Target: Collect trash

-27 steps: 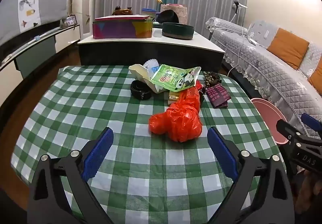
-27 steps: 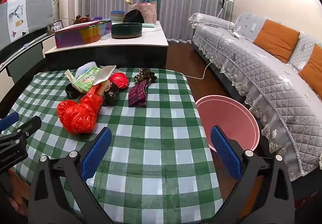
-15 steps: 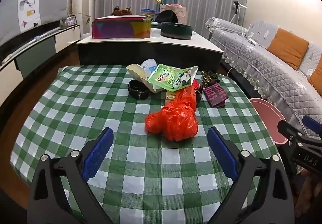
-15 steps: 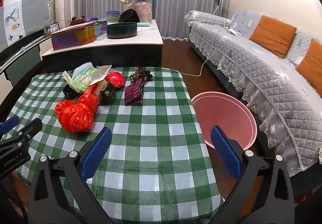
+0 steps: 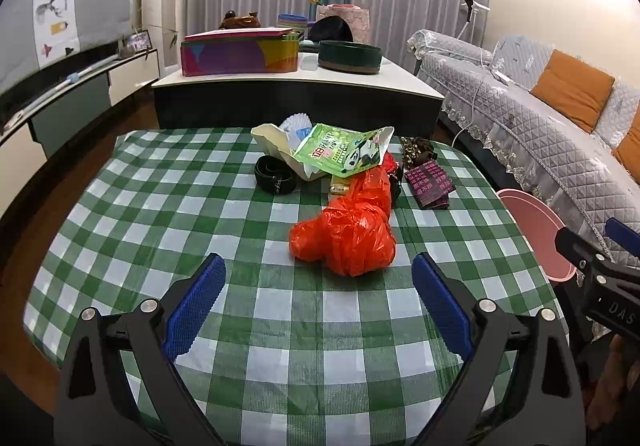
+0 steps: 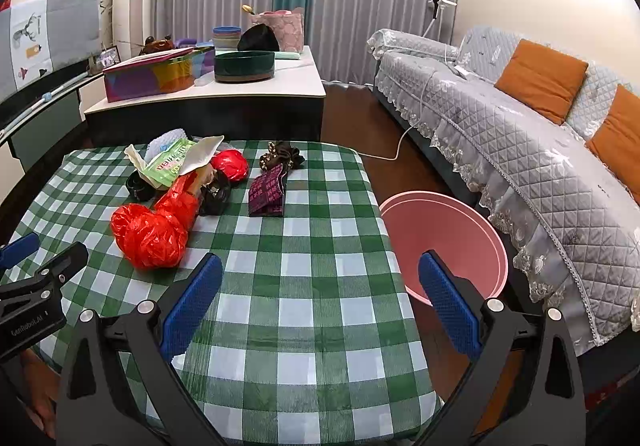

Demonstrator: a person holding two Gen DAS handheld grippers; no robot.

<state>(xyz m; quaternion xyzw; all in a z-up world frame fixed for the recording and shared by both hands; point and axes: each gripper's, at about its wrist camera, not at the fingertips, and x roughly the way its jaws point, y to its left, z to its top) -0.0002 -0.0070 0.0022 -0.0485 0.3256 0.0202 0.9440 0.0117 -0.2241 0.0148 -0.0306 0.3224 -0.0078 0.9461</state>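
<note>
A crumpled red plastic bag (image 5: 348, 234) (image 6: 152, 230) lies mid-table on the green checked cloth (image 5: 160, 213) (image 6: 320, 286). Behind it sit a green snack packet (image 5: 344, 155) (image 6: 170, 163), a white paper wrapper (image 5: 272, 141), a black coiled band (image 5: 275, 175), a dark red patterned pouch (image 5: 430, 183) (image 6: 267, 193) and a small red ball of plastic (image 6: 230, 164). My left gripper (image 5: 318, 298) hovers open just short of the red bag, nothing between its fingers. My right gripper (image 6: 322, 294) is open over the table's right edge, beside the pink bin (image 6: 444, 242) (image 5: 536, 234).
The pink bin stands on the floor between the table and a grey quilted sofa (image 6: 520, 149) with orange cushions. Behind the table is a white-topped counter (image 5: 296, 81) with a colourful box (image 5: 240, 51) and a dark round tin (image 5: 349, 55). A white cable (image 6: 396, 145) crosses the floor.
Both grippers have drawn back and up from the table, so the trash pile sits a little farther away and more of the near cloth shows. Both stay open.
</note>
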